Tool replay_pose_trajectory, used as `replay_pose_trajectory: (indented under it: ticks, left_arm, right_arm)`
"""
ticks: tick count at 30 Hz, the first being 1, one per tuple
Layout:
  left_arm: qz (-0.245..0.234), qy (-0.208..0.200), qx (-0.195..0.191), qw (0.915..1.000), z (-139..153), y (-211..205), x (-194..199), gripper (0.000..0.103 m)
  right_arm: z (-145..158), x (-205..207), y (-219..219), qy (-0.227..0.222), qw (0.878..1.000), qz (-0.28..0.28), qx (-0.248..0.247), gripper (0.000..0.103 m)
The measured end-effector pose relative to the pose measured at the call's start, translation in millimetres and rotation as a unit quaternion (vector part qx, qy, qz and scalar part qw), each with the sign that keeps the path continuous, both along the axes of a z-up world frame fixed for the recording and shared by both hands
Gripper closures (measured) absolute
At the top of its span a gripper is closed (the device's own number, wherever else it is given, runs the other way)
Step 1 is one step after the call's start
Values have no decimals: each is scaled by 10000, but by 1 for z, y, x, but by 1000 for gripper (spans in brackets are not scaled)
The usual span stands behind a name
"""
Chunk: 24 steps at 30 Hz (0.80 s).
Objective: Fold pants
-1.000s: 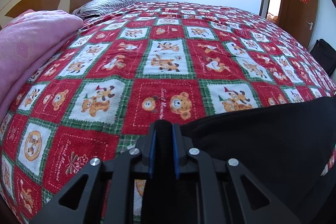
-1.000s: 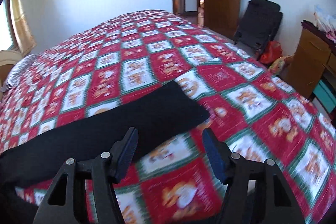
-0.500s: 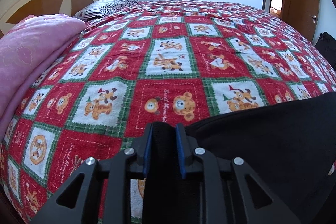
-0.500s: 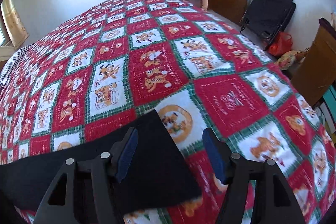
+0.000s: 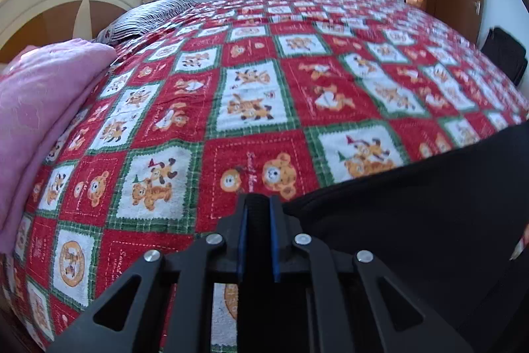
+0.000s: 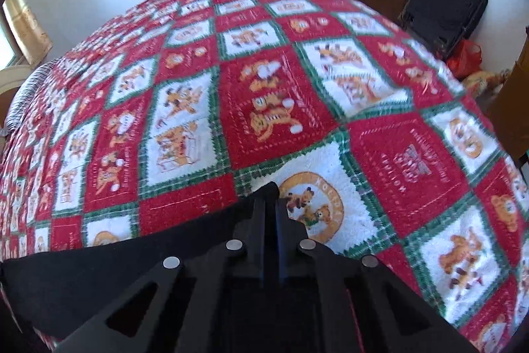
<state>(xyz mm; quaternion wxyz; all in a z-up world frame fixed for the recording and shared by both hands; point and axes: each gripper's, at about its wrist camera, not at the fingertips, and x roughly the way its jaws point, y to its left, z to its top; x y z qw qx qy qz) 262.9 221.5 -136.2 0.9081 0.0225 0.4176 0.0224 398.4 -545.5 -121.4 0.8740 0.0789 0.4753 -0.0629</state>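
The black pants (image 5: pixel 413 214) are laid across the near part of the bedspread (image 5: pixel 258 108), stretched between the two tools. In the left wrist view one end of the cloth is pinched between the blue-lined fingers of the left gripper (image 5: pixel 257 210), which are drawn together on a fold of the fabric; from there the far edge of the pants is seen running up and away to the right as a smooth, slightly curved line. In the right wrist view the right gripper (image 6: pixel 271 204) is closed on a corner of the pants (image 6: pixel 132 273), whose far edge is seen slanting down to the left and ending in a blunt tip at the frame's left side. Beyond both edges a wide stretch of the red, white and green patchwork bedspread (image 6: pixel 281 81) is left uncovered. That stretch is bounded at the left by a pink blanket (image 5: pixel 43 108) and a striped pillow (image 5: pixel 148 19) beside the headboard (image 5: pixel 66 2). Past the bed's far right side a black folded chair (image 6: pixel 443 9) is seen against the wall, with a red bag (image 6: pixel 464 58) just beside it.
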Motion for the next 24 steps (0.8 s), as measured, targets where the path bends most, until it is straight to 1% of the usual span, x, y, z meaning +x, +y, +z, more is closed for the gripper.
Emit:
replay_pose_trajectory:
  ticks: [4,9,13,16,18,24]
  left_arm:
    - [23,-307,-421,9986,11,11,-13,91]
    - [36,-635,-658,9958,25,16,-30,90]
    - [-50,-1037,-829,9911,39,18,-54,90]
    - [-231,-1345,-949,9861,46,17,-79,90]
    - [-317,-1465,-992,9837,47,16,-95,90]
    - [-432,-1667,-1149,9783,35,18,-143,90]
  right_arm:
    - [29,-26,2,-356,9993,105,-57,98]
    - [61,-65,-5,-799,9966,147,-164,98]
    - [85,-111,-12,-1212,9925,126,-131,99]
    - [93,-148,-18,-1423,9897,85,-96,99]
    - [95,-172,-22,-1520,9884,27,-49,99]
    - [82,-241,-33,-1688,9855,-128,141,99]
